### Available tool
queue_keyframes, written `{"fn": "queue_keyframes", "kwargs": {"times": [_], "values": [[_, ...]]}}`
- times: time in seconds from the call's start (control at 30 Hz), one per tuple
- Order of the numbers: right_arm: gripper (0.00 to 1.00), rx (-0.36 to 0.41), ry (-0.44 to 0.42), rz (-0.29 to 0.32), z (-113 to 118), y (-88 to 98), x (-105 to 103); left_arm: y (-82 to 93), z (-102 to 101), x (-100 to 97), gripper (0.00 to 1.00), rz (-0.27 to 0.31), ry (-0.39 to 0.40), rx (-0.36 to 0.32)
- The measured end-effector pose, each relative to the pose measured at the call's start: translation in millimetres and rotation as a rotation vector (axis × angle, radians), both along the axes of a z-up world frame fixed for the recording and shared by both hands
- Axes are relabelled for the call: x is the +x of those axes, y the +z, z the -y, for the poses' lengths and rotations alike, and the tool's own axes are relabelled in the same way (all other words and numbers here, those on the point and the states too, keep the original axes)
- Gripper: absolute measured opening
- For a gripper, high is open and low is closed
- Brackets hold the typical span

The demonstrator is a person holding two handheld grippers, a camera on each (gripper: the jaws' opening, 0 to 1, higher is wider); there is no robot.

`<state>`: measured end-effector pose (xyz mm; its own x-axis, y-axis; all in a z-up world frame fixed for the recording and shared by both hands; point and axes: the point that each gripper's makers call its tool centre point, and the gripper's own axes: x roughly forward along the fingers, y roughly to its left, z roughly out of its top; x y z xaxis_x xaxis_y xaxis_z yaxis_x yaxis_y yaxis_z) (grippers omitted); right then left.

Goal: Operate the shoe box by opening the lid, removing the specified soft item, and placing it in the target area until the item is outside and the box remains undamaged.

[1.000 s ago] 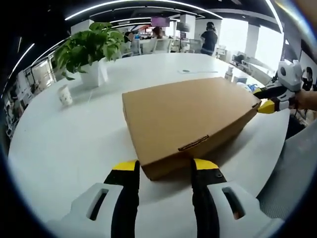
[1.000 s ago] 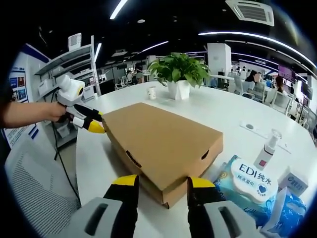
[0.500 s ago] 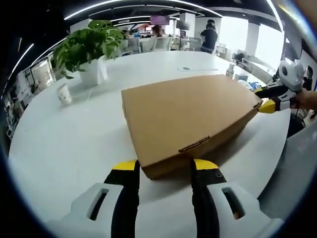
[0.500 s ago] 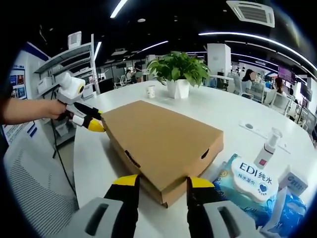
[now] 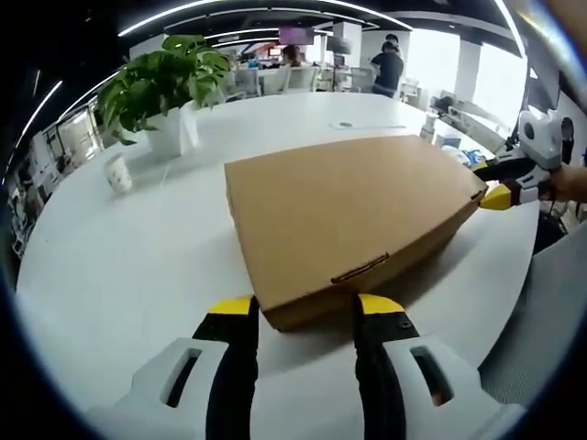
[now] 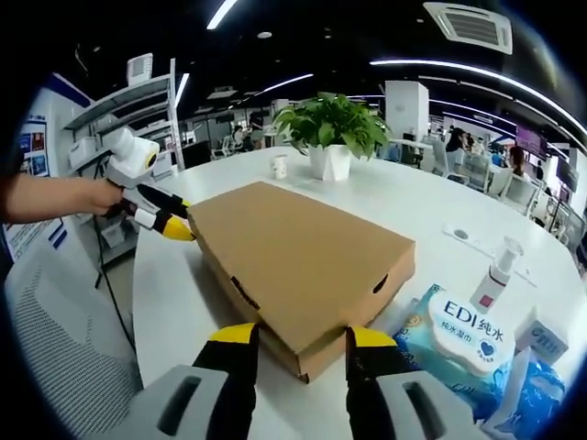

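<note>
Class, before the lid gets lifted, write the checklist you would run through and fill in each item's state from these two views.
1. Lid of the shoe box shut and flat, no visible tears: ok.
2. Left gripper open, a box corner between its jaws: ok.
3. Right gripper open, astride the opposite corner: ok.
4. Jaws actually touching the cardboard: cannot tell.
5. Wet-wipes pack and spray bottle sit close beside the box and may crowd the lid's swing: not ok.
6. Soft item inside the box: cannot tell, lid shut.
</note>
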<state>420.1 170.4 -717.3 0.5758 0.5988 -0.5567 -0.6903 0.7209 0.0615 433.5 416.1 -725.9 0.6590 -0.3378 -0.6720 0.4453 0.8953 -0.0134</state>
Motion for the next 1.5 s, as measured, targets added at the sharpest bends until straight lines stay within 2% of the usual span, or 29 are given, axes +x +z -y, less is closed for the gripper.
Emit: {"fn": "queue_keyframes", "kwargs": {"times": [0.63,1.5], "values": [[0.34,0.002,-0.007,0.003,0,-3.2,1,-1.3,1,4.9,0.40,-0.001,-0.001,0.002],[0.35,-0.002,-0.018,-0.002,0,-2.7,27,-1.4,0,30.8,0.40,-0.003,-0.009,0.004]]}}
